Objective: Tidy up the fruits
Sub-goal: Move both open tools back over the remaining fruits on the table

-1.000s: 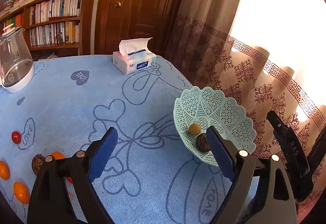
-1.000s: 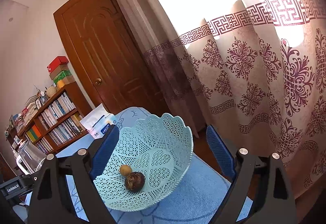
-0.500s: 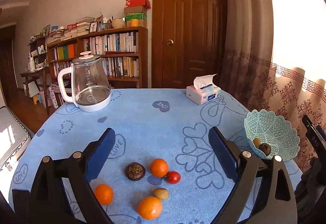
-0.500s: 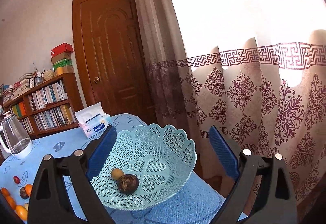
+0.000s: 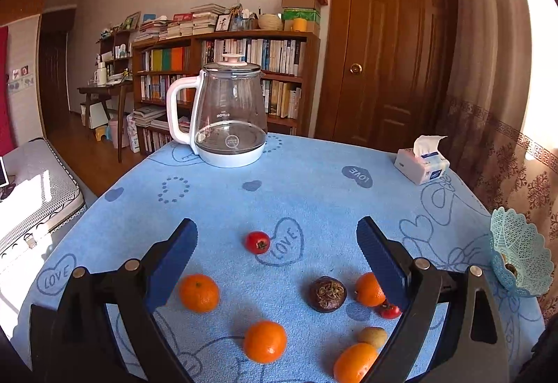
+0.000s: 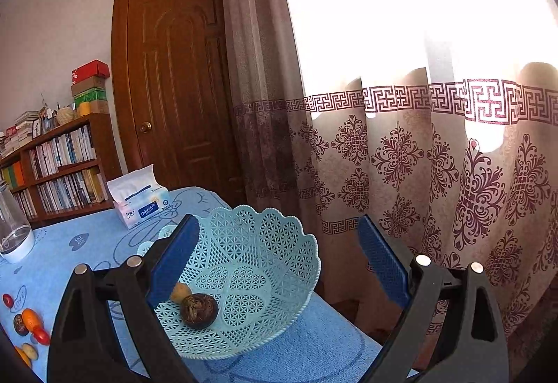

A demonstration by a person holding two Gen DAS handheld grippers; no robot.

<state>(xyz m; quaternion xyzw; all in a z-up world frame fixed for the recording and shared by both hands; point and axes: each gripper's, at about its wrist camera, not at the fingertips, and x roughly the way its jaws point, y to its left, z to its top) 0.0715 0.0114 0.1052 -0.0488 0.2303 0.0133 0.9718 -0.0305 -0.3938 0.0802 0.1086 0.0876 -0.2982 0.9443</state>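
My left gripper (image 5: 277,257) is open and empty above loose fruit on the blue tablecloth: several oranges (image 5: 198,292), a dark brown fruit (image 5: 327,293), two small red fruits (image 5: 257,242) and a small tan fruit (image 5: 373,337). The mint lattice basket (image 5: 523,254) sits at the table's right edge. My right gripper (image 6: 279,261) is open and empty over the basket (image 6: 265,278), which holds a dark brown fruit (image 6: 199,309) and a small yellow fruit (image 6: 180,291).
A glass kettle (image 5: 228,114) stands at the table's far side and a tissue box (image 5: 422,165) at the far right. Patterned curtains (image 6: 418,174) hang just past the basket. A bookshelf (image 5: 223,69) and a wooden door (image 5: 390,62) are behind.
My left gripper has swung left, away from the basket, and now faces the loose fruit. My right gripper has stayed over the basket and tilted slightly. Both stayed open.
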